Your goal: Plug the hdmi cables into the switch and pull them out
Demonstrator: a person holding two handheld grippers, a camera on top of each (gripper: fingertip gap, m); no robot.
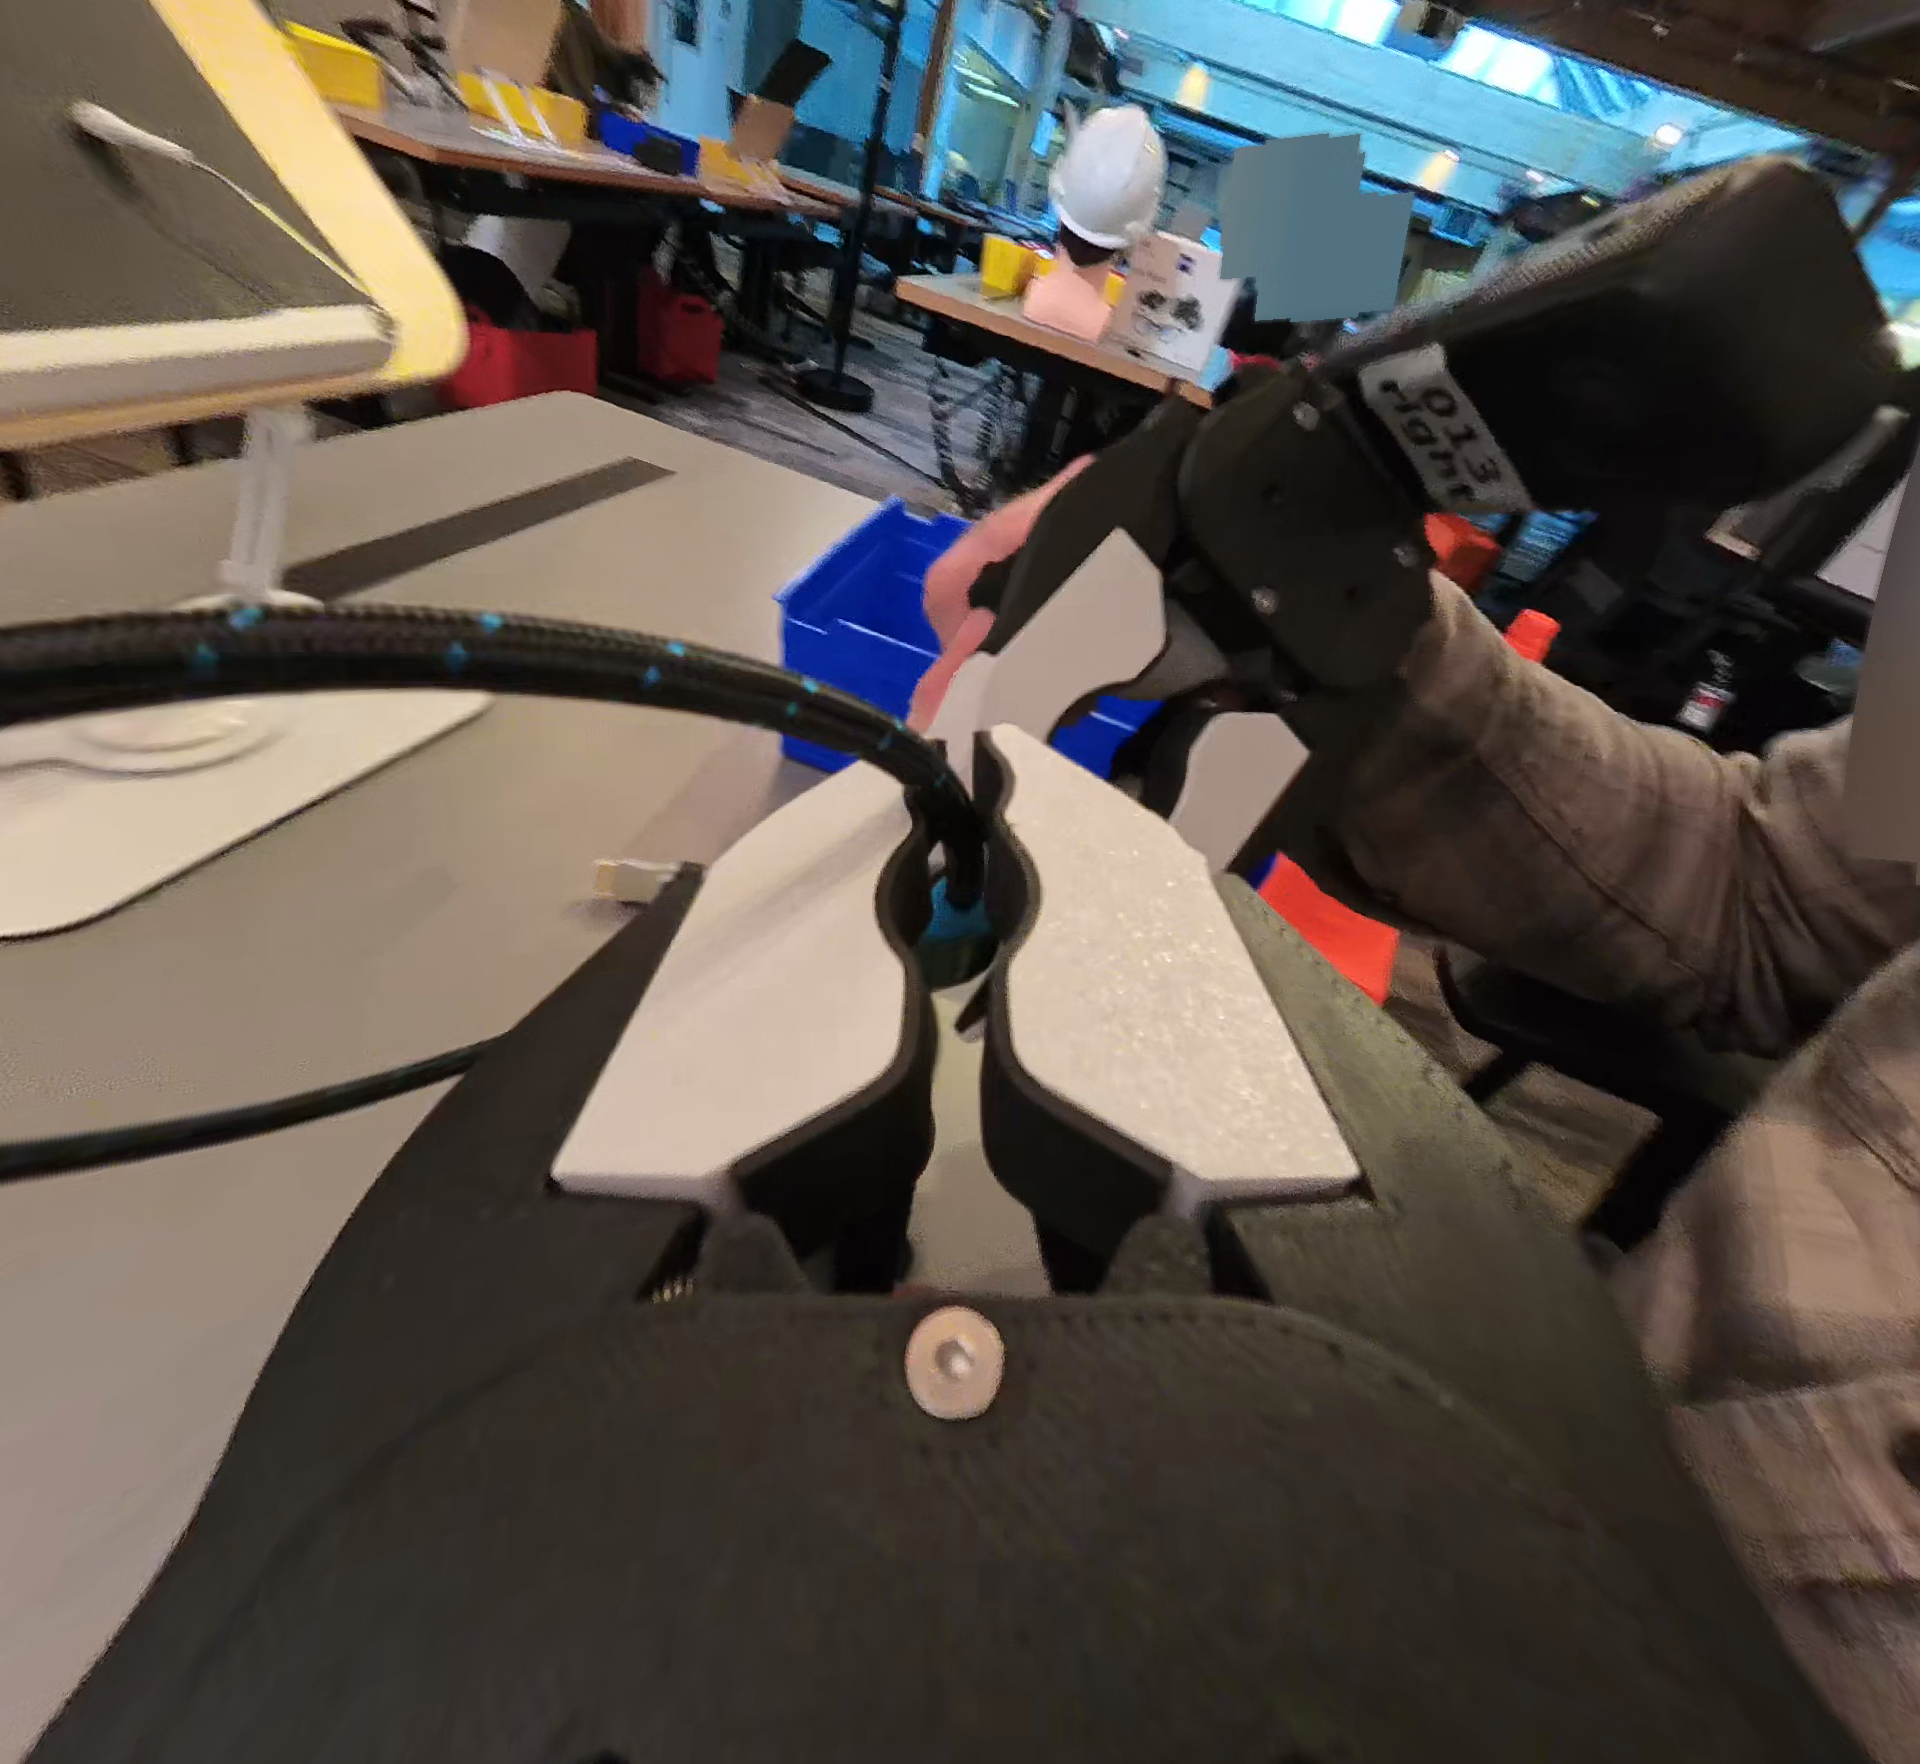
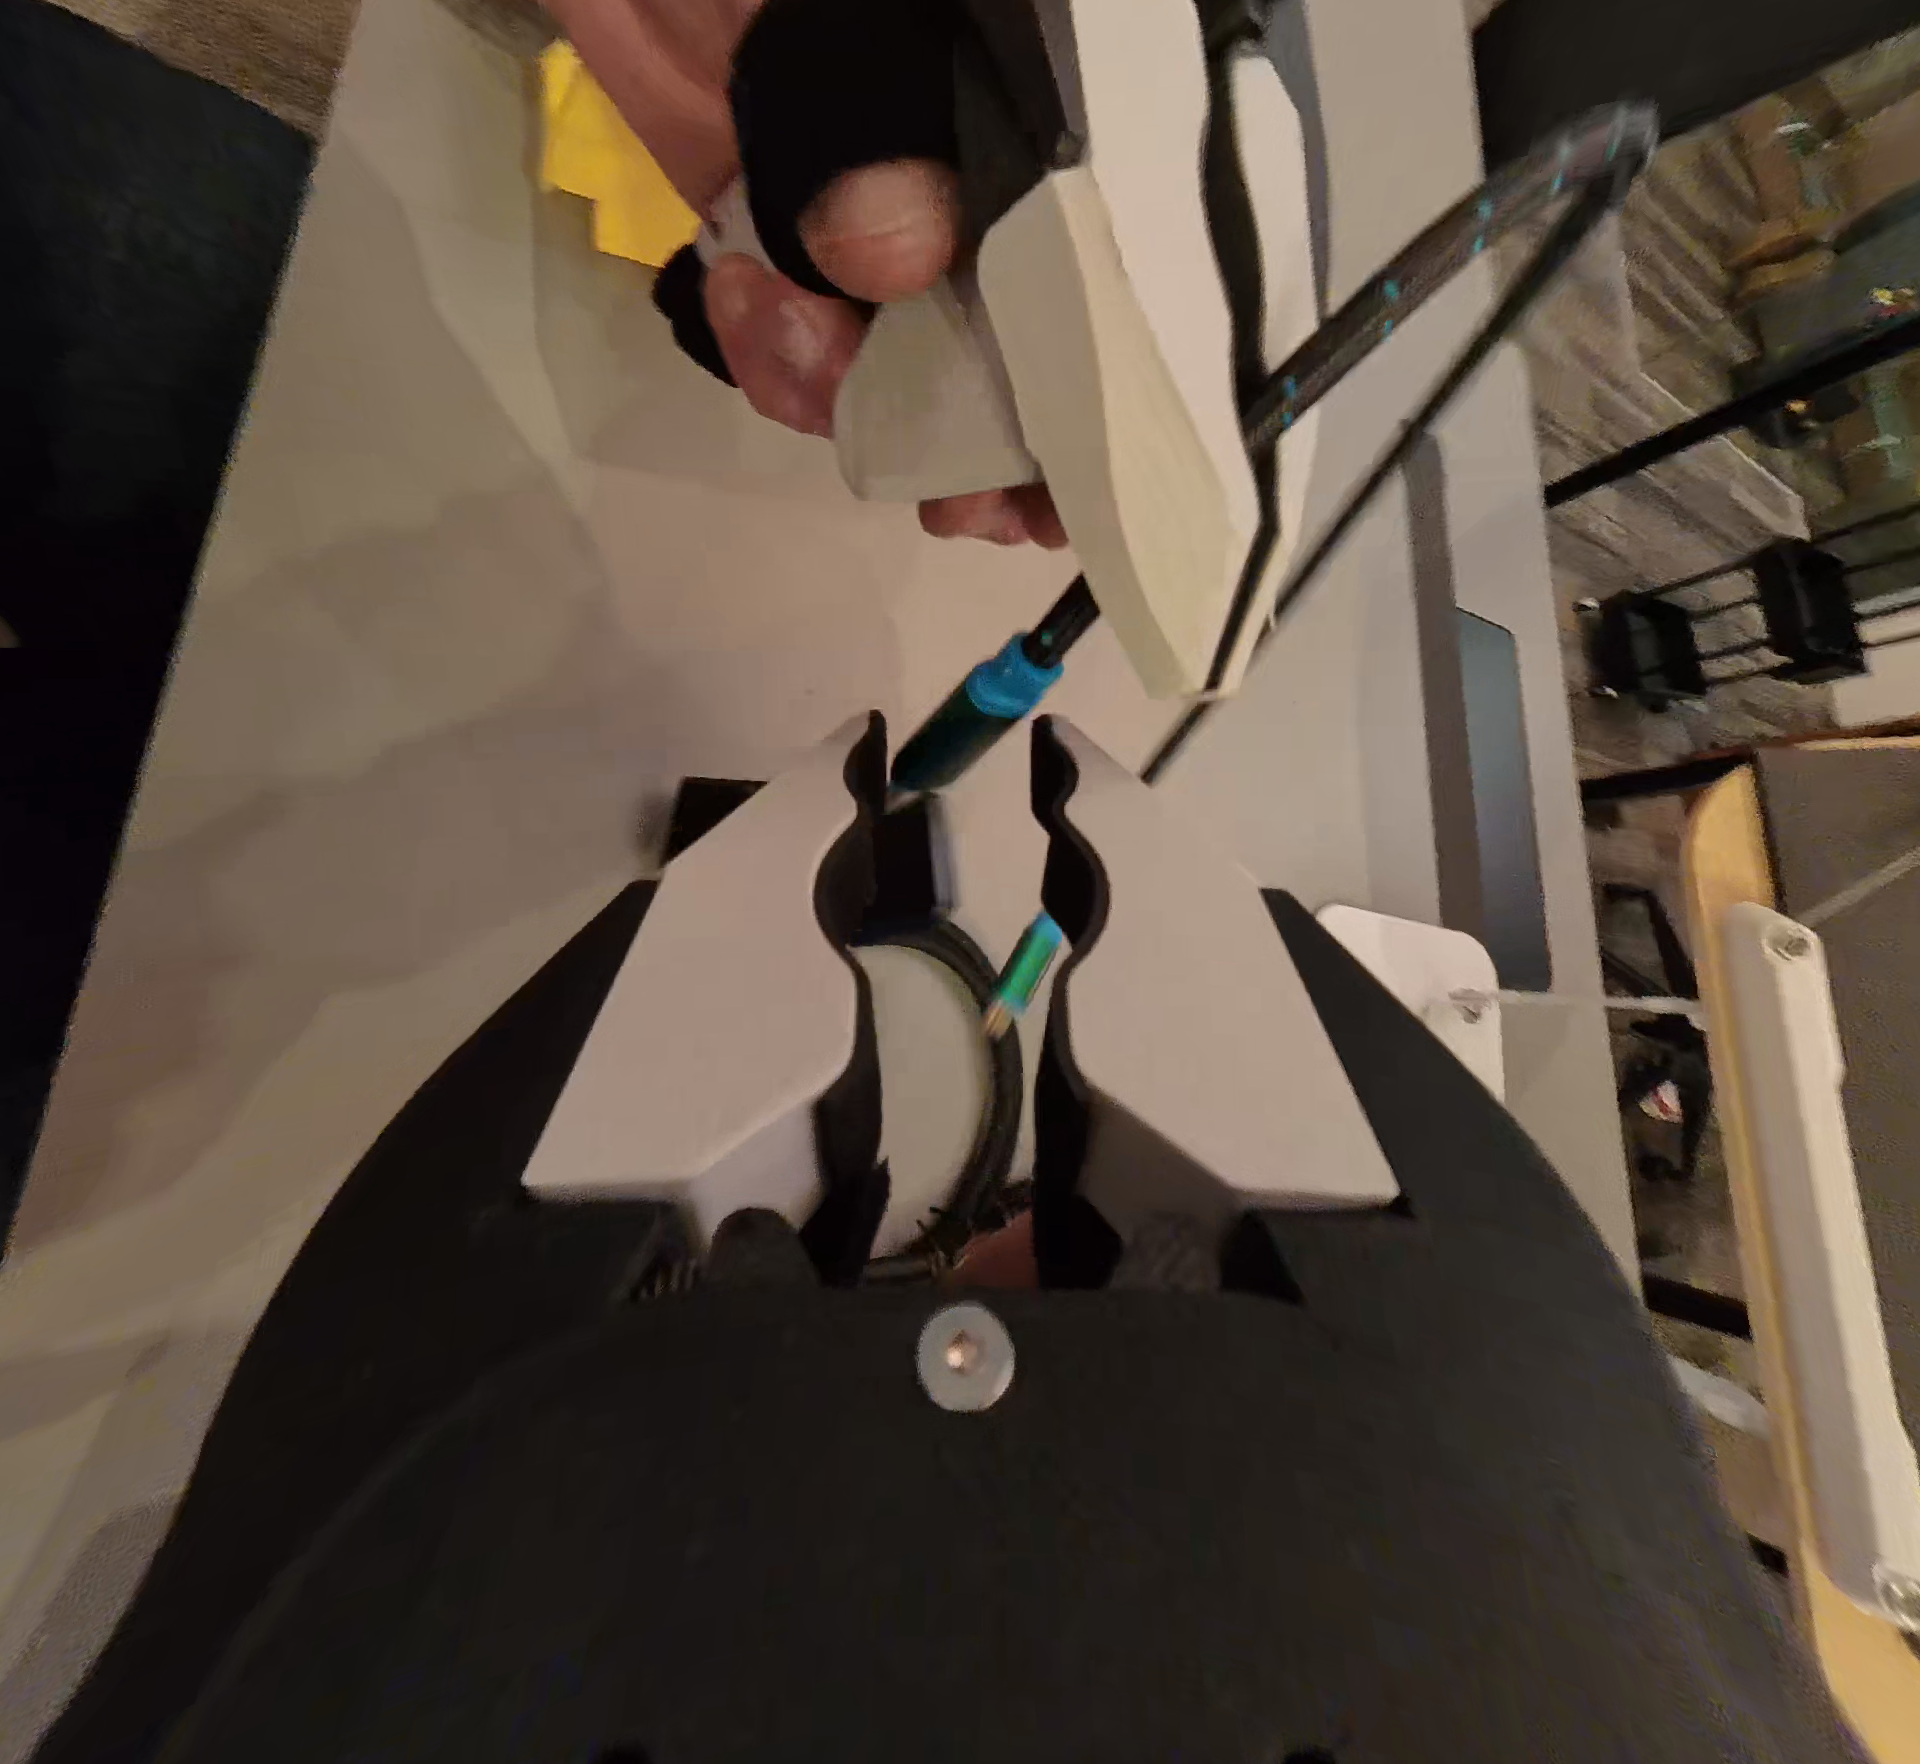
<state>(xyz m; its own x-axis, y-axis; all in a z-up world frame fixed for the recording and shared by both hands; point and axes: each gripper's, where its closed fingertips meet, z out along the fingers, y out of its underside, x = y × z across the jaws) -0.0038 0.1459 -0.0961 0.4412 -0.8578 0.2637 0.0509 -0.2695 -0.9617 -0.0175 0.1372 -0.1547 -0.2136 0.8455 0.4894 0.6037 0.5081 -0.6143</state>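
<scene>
HDMI cable (image 1: 499,649), the braided black one with blue flecks, arcs in from the left edge of your left wrist view and dives down between the fingers of your left gripper (image 1: 982,758). Those fingers are nearly closed around it, squeezing the cord just above its blue collar. Further right in that view your right gripper (image 1: 977,675) hangs tilted over the grey table (image 1: 260,935), near the blue bin (image 1: 862,602) at the far edge. From the right wrist view, the plug (image 2: 966,727) points down at the black switch (image 2: 904,857) sitting on the table; can't tell if it's actually seated. Your right gripper's fingers stand partly open around the switch, not pinching anything. A second cable (image 2: 1023,976) with a greenish plug lies loose just beside the switch.
</scene>
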